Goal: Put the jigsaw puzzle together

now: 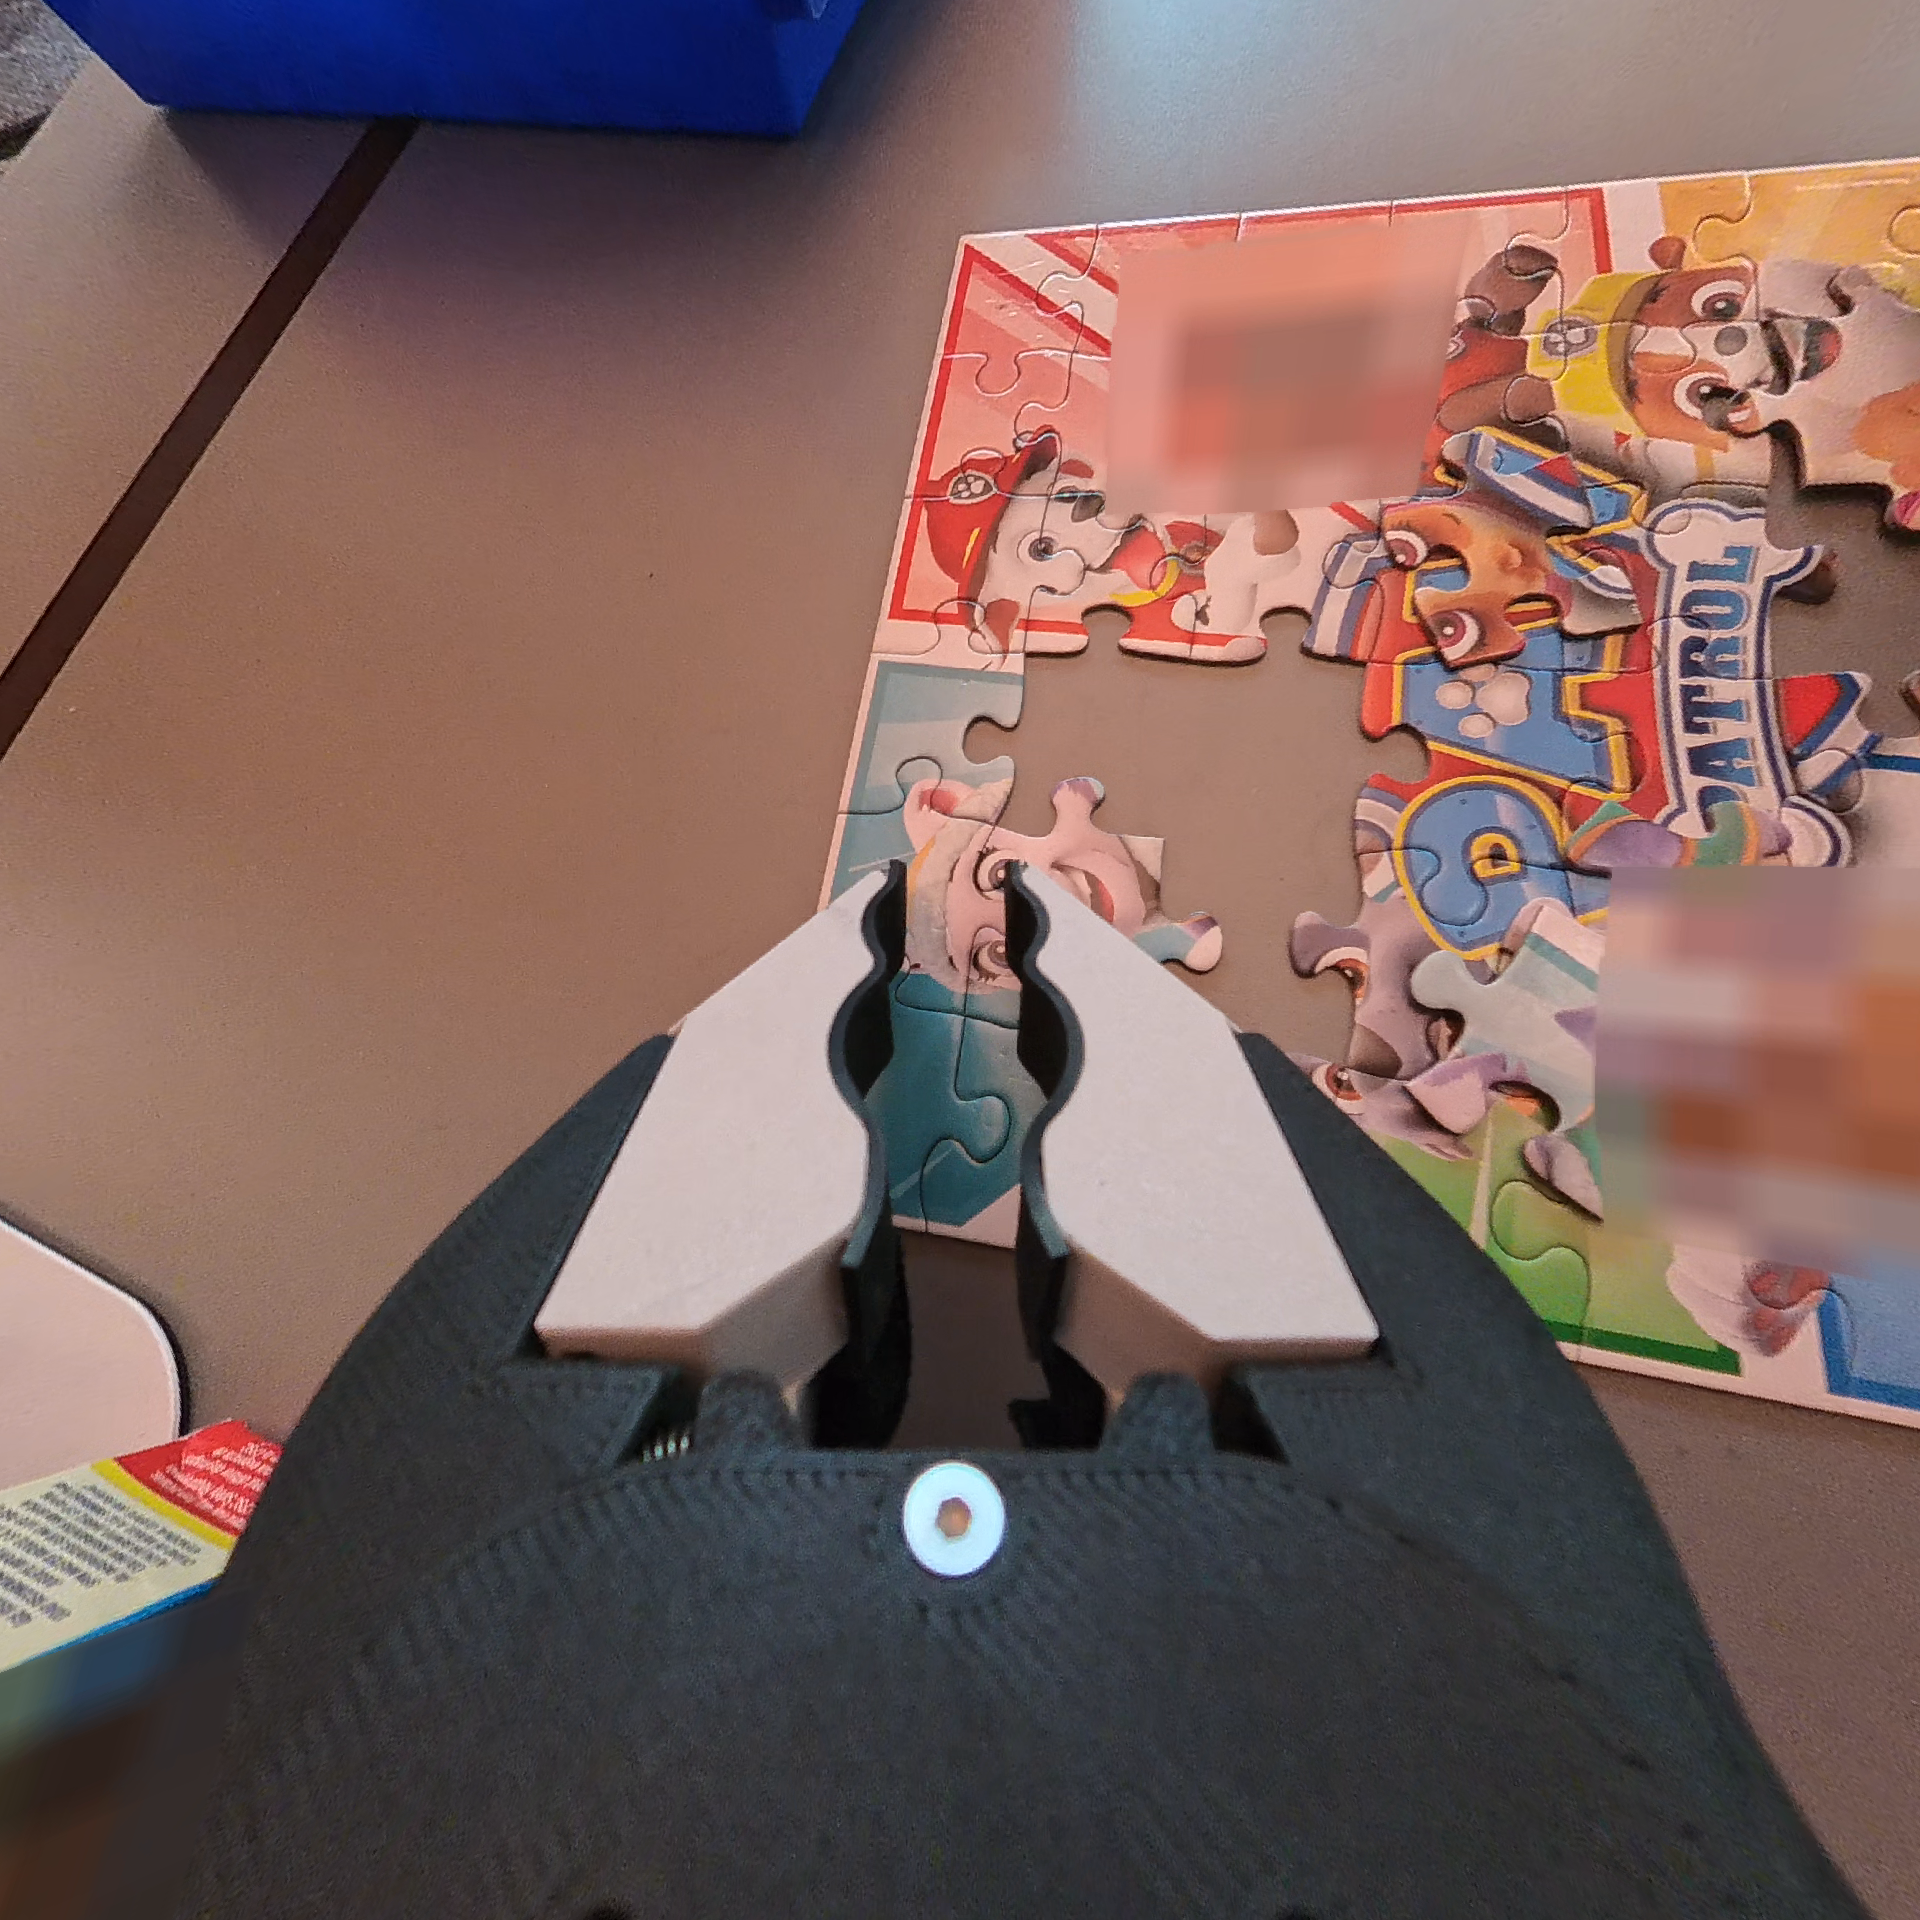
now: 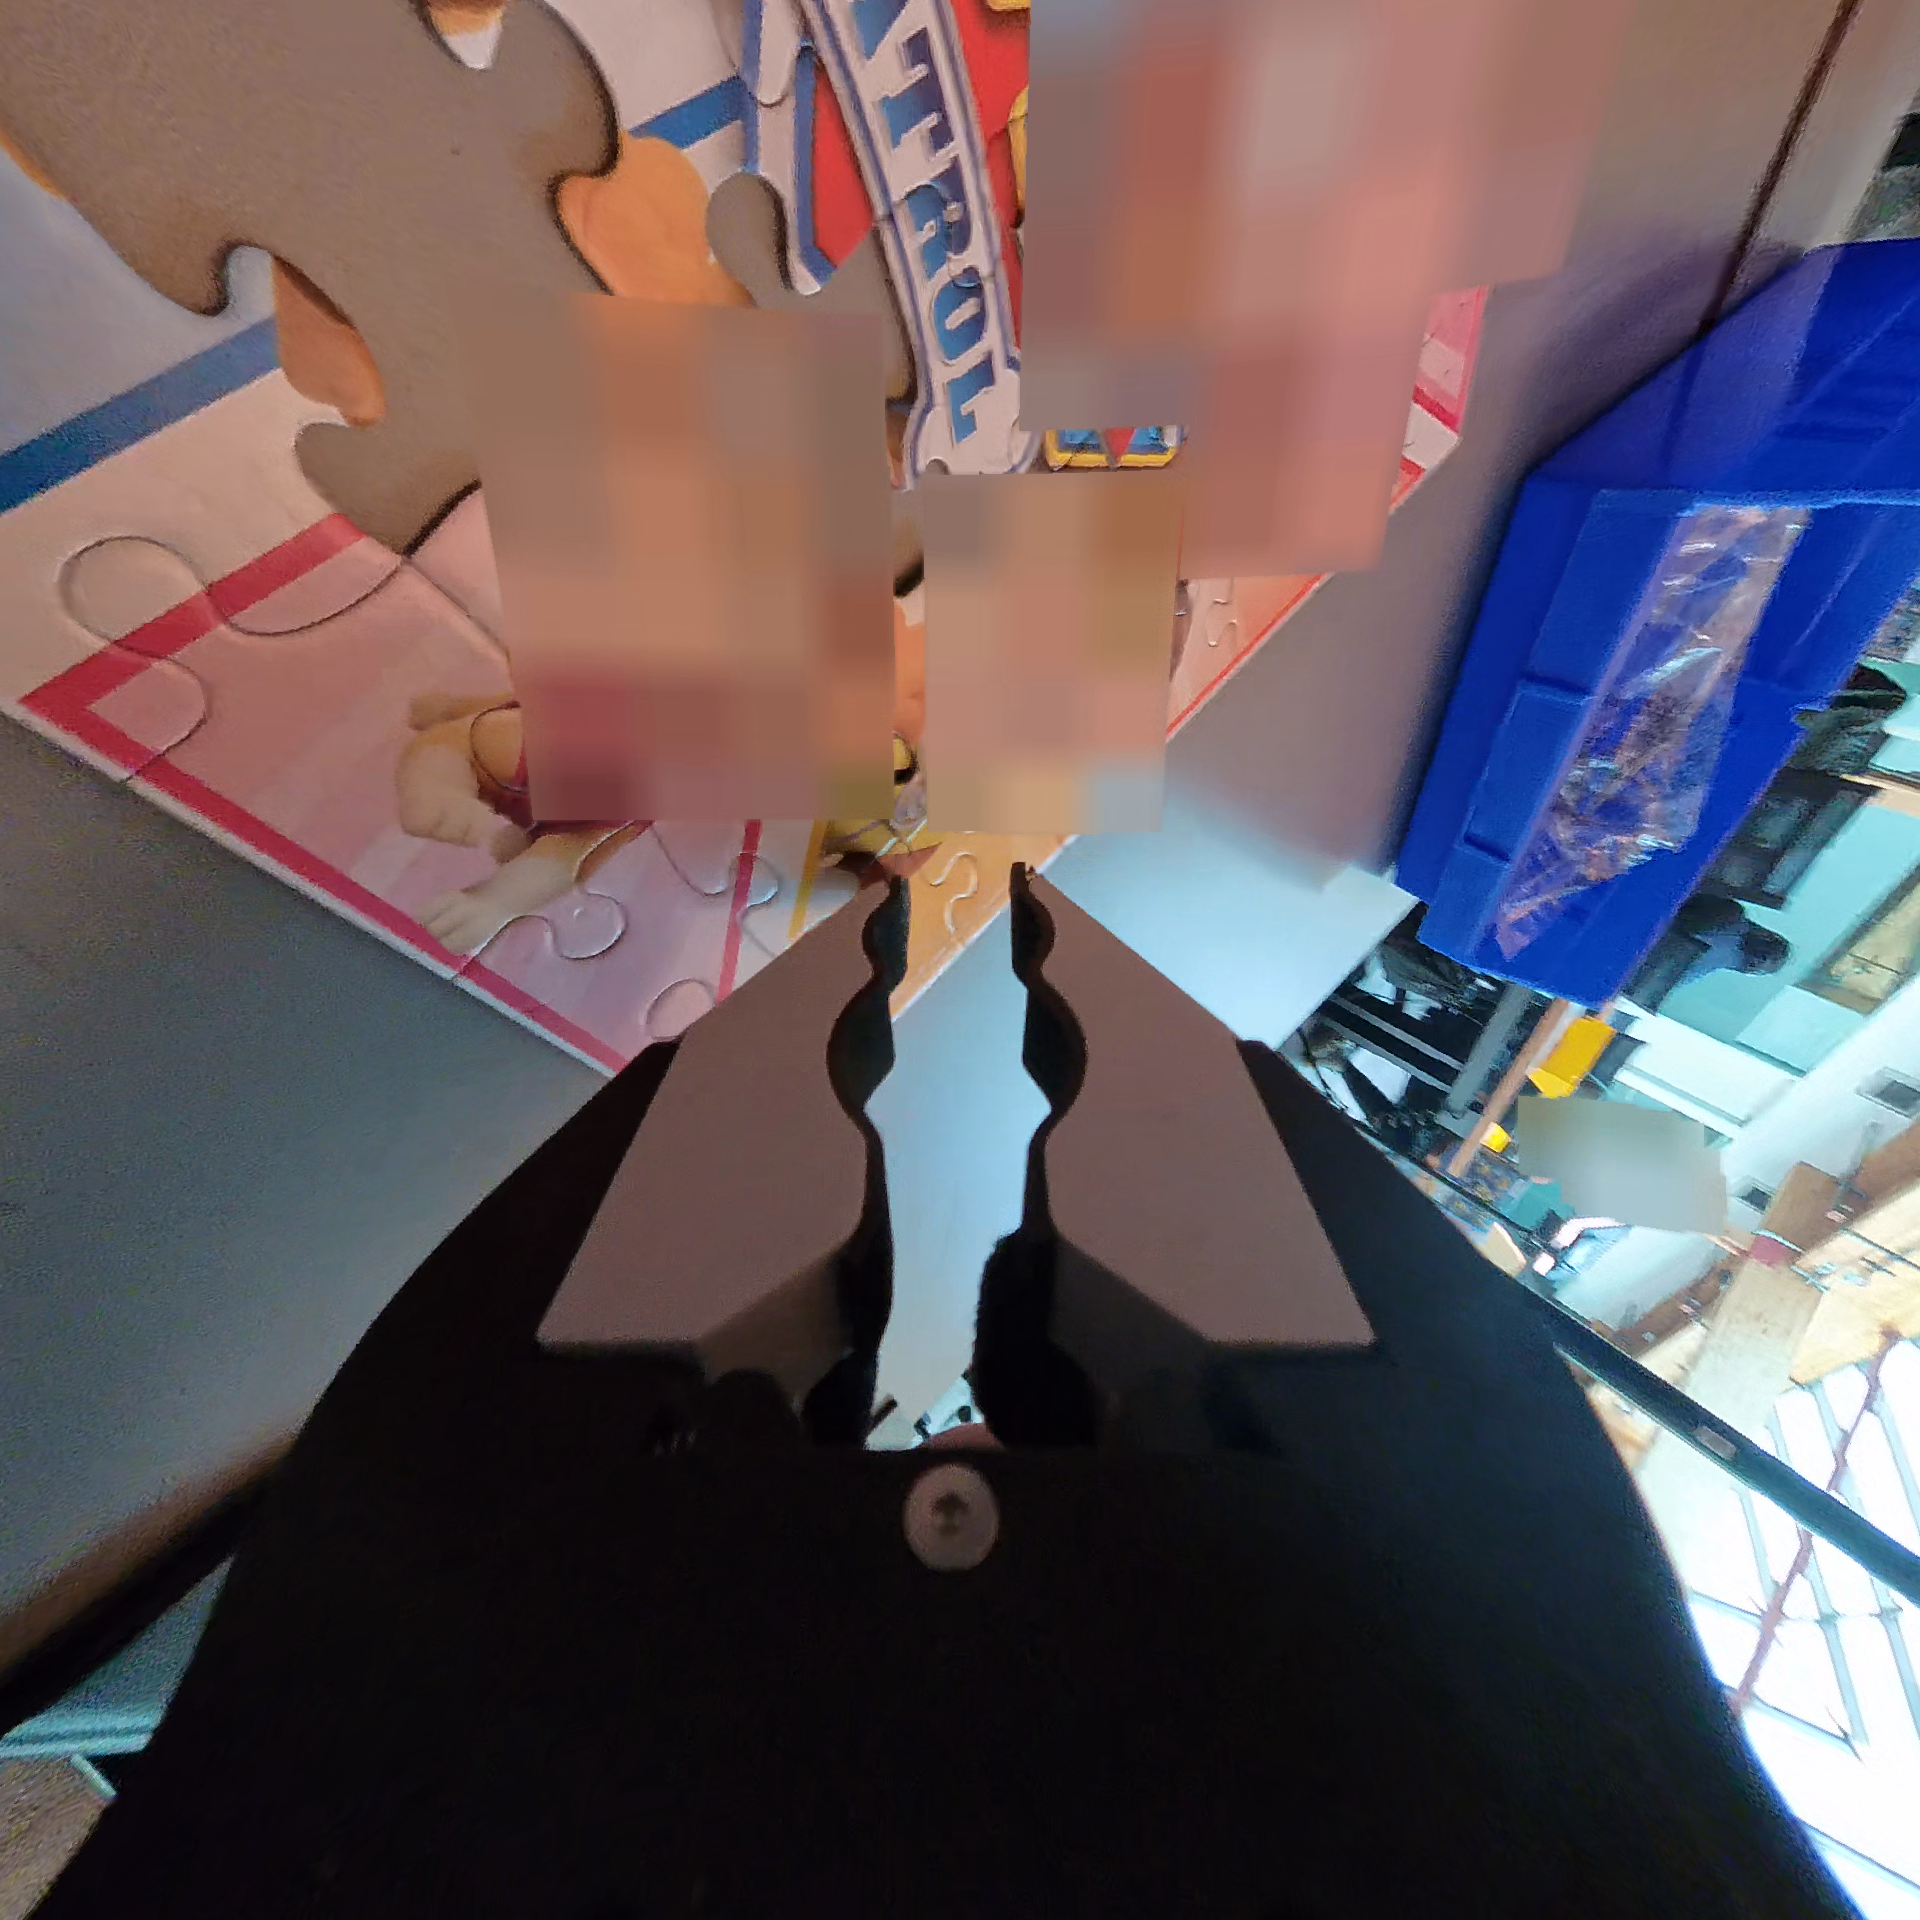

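A cartoon-pup jigsaw puzzle (image 1: 1507, 727) lies partly put together on the brown table (image 1: 520, 727). A large gap (image 1: 1195, 748) in its middle shows bare table. One piece (image 1: 1475, 592) lies tilted on top of the built part. A piece with a pale pup (image 1: 1081, 873) juts into the gap from the left border. My left gripper (image 1: 953, 883) is open and empty, hovering over the puzzle's left border. My right gripper (image 2: 956, 883) is open and empty, above the puzzle's pink-framed corner (image 2: 312, 748). Another gap (image 2: 364, 156) shows in the right wrist view.
A blue bin (image 1: 468, 52) stands beyond the puzzle; in the right wrist view (image 2: 1662, 623) it holds a clear plastic bag (image 2: 1662, 707). A printed box or leaflet (image 1: 104, 1527) and a white object (image 1: 73, 1340) lie at the near left. A dark seam (image 1: 208, 395) crosses the table. About 20 cm separates my left fingertips from my right. Between my left fingertips and the cartoon-pup jigsaw puzzle (image 1: 1507, 727) there is roughly 9 cm.
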The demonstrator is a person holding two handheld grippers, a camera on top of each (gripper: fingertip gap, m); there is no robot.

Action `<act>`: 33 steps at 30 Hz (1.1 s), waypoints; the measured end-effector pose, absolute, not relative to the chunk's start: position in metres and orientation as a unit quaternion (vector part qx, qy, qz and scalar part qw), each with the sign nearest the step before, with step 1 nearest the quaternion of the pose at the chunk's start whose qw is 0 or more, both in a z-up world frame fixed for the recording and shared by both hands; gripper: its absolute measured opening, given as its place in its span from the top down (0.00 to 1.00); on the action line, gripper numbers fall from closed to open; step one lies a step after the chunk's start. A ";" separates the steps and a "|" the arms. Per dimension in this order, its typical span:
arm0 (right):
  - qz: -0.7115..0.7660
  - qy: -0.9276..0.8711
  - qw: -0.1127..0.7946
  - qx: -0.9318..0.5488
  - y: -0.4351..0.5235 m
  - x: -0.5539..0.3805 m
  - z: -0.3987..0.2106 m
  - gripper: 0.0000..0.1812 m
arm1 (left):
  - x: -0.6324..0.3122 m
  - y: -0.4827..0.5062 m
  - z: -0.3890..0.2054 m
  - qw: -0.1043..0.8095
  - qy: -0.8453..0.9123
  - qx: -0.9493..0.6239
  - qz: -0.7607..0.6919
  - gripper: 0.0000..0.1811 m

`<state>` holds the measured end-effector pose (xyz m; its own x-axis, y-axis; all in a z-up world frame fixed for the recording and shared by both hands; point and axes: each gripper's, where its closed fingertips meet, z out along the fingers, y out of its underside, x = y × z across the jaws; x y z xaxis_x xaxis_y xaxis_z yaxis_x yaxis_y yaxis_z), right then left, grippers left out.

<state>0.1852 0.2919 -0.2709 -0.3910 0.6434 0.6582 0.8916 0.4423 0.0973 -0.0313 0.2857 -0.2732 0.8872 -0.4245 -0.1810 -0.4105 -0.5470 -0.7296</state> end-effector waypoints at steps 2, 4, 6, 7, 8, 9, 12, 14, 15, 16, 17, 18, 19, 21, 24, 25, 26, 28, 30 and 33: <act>-0.201 -0.806 0.272 -0.485 0.289 0.188 -0.272 0.91 | -0.032 0.285 -0.272 0.411 0.238 -0.880 -0.004 0.88; -0.143 -0.799 0.269 -0.518 0.284 0.191 -0.270 0.91 | -0.029 0.285 -0.267 0.418 0.244 -0.875 -0.003 0.87; -0.090 -0.775 0.284 -0.557 0.288 0.193 -0.263 0.94 | -0.020 0.283 -0.260 0.424 0.252 -0.870 -0.013 0.87; -0.065 -0.762 0.291 -0.575 0.292 0.193 -0.260 0.95 | -0.011 0.282 -0.256 0.427 0.261 -0.866 -0.021 0.86; -0.033 -0.751 0.296 -0.590 0.294 0.191 -0.259 0.96 | 0.000 0.281 -0.252 0.431 0.273 -0.860 -0.031 0.86; 0.000 -0.740 0.294 -0.605 0.295 0.189 -0.259 0.98 | 0.014 0.280 -0.249 0.432 0.284 -0.855 -0.043 0.85; 0.073 -0.714 0.282 -0.637 0.299 0.182 -0.263 0.98 | 0.067 0.275 -0.242 0.430 0.330 -0.836 -0.085 0.83; 0.111 -0.711 0.267 -0.641 0.297 0.176 -0.267 0.98 | 0.098 0.272 -0.245 0.418 0.365 -0.827 -0.088 0.81; 0.127 -0.711 0.266 -0.638 0.296 0.173 -0.269 0.99 | 0.110 0.272 -0.248 0.412 0.378 -0.825 -0.085 0.81; 0.136 -0.711 0.261 -0.638 0.295 0.171 -0.272 1.00 | 0.122 0.272 -0.252 0.406 0.388 -0.823 -0.087 0.81; 0.140 -0.711 0.254 -0.640 0.296 0.170 -0.276 1.00 | 0.131 0.273 -0.257 0.398 0.394 -0.824 -0.089 0.81; 0.145 -0.710 0.255 -0.640 0.296 0.168 -0.277 1.00 | 0.136 0.275 -0.263 0.390 0.397 -0.827 -0.080 0.80; 0.150 -0.709 0.254 -0.640 0.296 0.167 -0.277 1.00 | 0.138 0.276 -0.269 0.381 0.401 -0.830 -0.073 0.80; 0.142 -0.707 0.254 -0.645 0.299 0.169 -0.277 1.00 | 0.143 0.281 -0.273 0.380 0.396 -0.832 -0.073 0.80; 0.135 -0.710 0.257 -0.642 0.299 0.170 -0.277 1.00 | 0.139 0.283 -0.273 0.372 0.391 -0.838 -0.073 0.80; 0.134 -0.711 0.252 -0.642 0.299 0.171 -0.277 1.00 | 0.137 0.283 -0.273 0.373 0.385 -0.840 -0.078 0.80; 0.132 -0.713 0.253 -0.641 0.299 0.171 -0.275 1.00 | 0.136 0.283 -0.270 0.377 0.378 -0.841 -0.087 0.81; 0.148 -0.708 0.270 -0.636 0.297 0.164 -0.268 1.00 | 0.131 0.283 -0.265 0.380 0.368 -0.843 -0.097 0.81; 0.133 -0.717 0.266 -0.631 0.298 0.161 -0.274 1.00 | 0.123 0.284 -0.267 0.374 0.366 -0.849 -0.080 0.80; 0.114 -0.725 0.261 -0.627 0.300 0.160 -0.275 1.00 | 0.102 0.281 -0.265 0.368 0.349 -0.859 -0.071 0.81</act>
